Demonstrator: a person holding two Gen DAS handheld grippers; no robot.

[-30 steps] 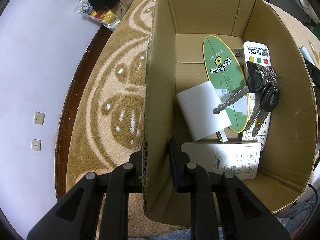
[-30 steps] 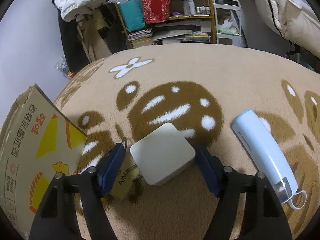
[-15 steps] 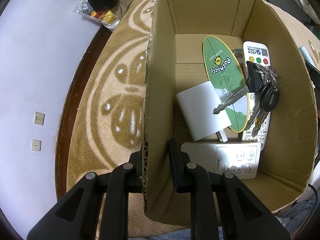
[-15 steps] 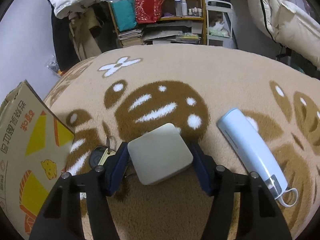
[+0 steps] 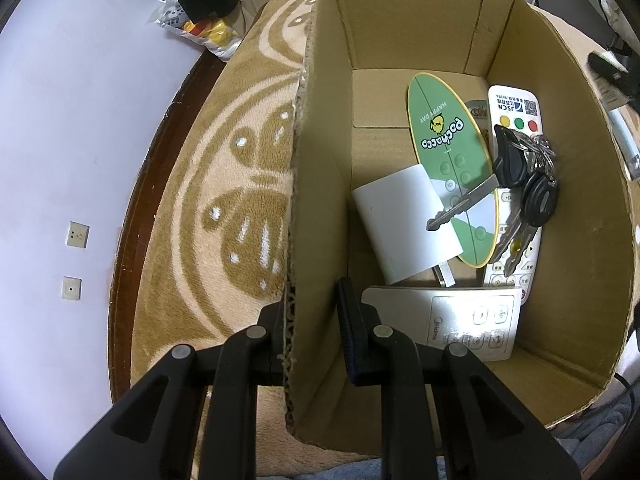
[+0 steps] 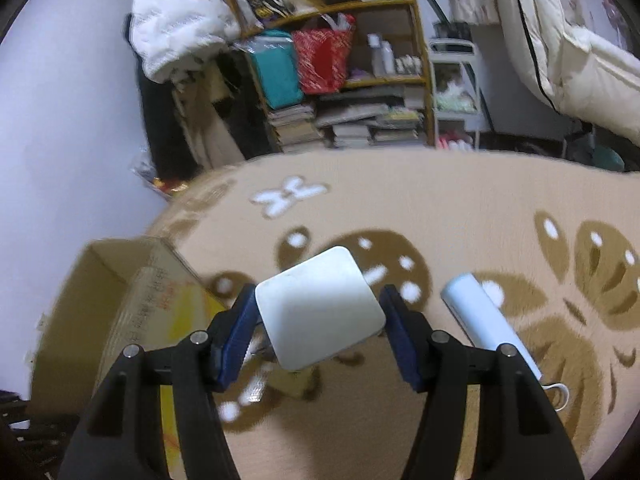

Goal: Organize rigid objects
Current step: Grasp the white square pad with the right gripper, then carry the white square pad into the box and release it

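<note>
A: The fingers [image 5: 276,332] of the left gripper [image 5: 308,328] — where are they?

B: Pinched narrow on the near wall of the cardboard box [image 5: 320,200], one outside, one inside. In the box lie a white adapter [image 5: 404,220], a green oval remote [image 5: 448,148], a white JSCN remote [image 5: 516,104], a bunch of keys [image 5: 524,180] and a flat white control panel [image 5: 448,316].

A: And the right gripper [image 6: 318,320]?

B: Its blue fingers [image 6: 236,340] clamp a white square device [image 6: 320,308] by both sides, held above the patterned rug [image 6: 460,208]. A pale blue cylinder [image 6: 488,328] lies just to the right on the rug; the box stands at the left.
</note>
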